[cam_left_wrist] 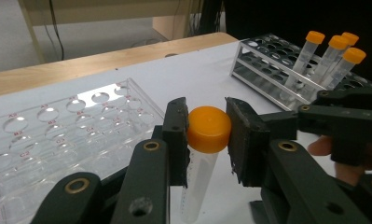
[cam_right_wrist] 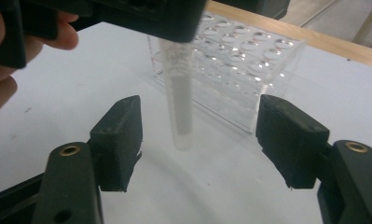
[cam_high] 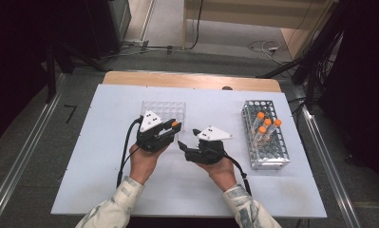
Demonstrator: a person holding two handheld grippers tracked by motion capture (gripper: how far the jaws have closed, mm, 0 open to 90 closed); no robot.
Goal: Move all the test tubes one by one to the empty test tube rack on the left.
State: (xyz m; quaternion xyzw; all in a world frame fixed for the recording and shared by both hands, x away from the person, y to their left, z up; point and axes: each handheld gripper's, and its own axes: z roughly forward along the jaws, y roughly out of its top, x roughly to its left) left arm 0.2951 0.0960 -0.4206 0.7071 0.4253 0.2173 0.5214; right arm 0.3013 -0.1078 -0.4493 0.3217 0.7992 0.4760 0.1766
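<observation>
A clear tube with an orange cap (cam_left_wrist: 209, 128) hangs upright just above the white table. My left gripper (cam_left_wrist: 208, 133) is shut on the cap, one pad on each side. From above, the left gripper (cam_high: 174, 127) sits by the near right corner of the clear plastic rack (cam_high: 163, 110). The tube's frosted body (cam_right_wrist: 180, 102) hangs between the jaws of my right gripper (cam_right_wrist: 200, 135), which stand wide apart with clear gaps on both sides. In the high view the right gripper (cam_high: 187, 137) is just right of the left one.
A metal wire rack (cam_high: 268, 147) at the right holds several orange-capped tubes (cam_left_wrist: 333, 51). The clear rack's round wells (cam_left_wrist: 58, 135) hold nothing. The white board (cam_high: 106, 166) lies on a wooden table, with cables on the floor beyond.
</observation>
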